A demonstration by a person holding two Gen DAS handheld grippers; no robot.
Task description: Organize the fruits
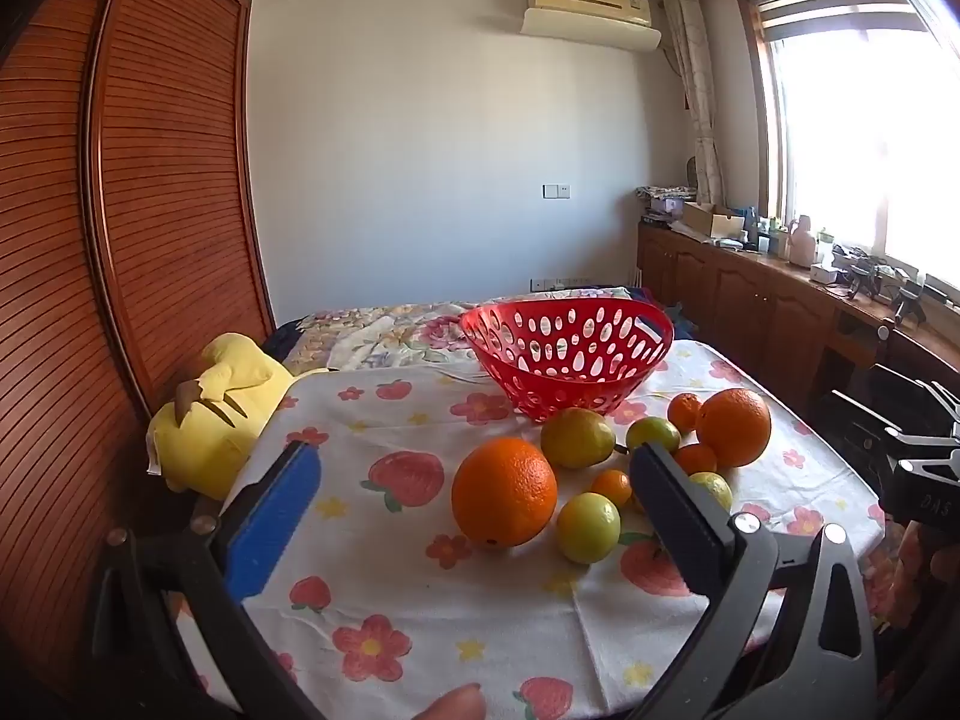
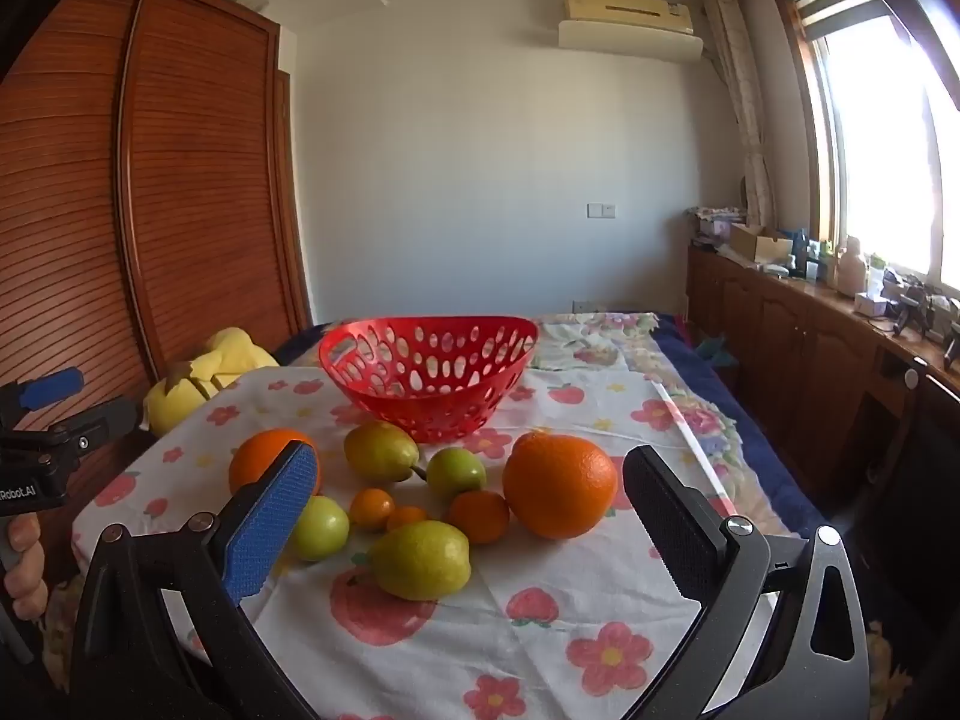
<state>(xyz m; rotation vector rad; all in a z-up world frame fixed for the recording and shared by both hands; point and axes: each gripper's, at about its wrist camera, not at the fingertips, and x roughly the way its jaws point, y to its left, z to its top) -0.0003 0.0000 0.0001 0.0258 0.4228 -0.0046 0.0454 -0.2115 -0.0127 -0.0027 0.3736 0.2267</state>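
Both grippers are hovering short of the fruit with nothing between their fingers: the left gripper (image 1: 474,504) is standing wide apart and released, and the right gripper (image 2: 471,516) is likewise spread and empty. The red basket (image 2: 429,360) is sitting empty at the far side of the flowered cloth (image 2: 540,648), and every fruit is lying loose on the cloth just in front of the basket. The large orange (image 2: 559,486) is resting in front of the basket and a little toward the window, with a second large orange (image 1: 504,492) in front of the basket toward the wardrobe side. Pears and small green fruits are clustering between them, the nearest pear (image 2: 420,558) farthest from the basket, and small tangerines (image 2: 372,509) are touching or nearly touching their neighbours. The step in hand looks like the first pick. A good way is probably to be taking an outer fruit first, such as the large orange on the window side, closing the fingers across its widest part so it is not squirting out. Round fruit rolls easily, so nudging the crowded middle is likely to scatter the small ones.
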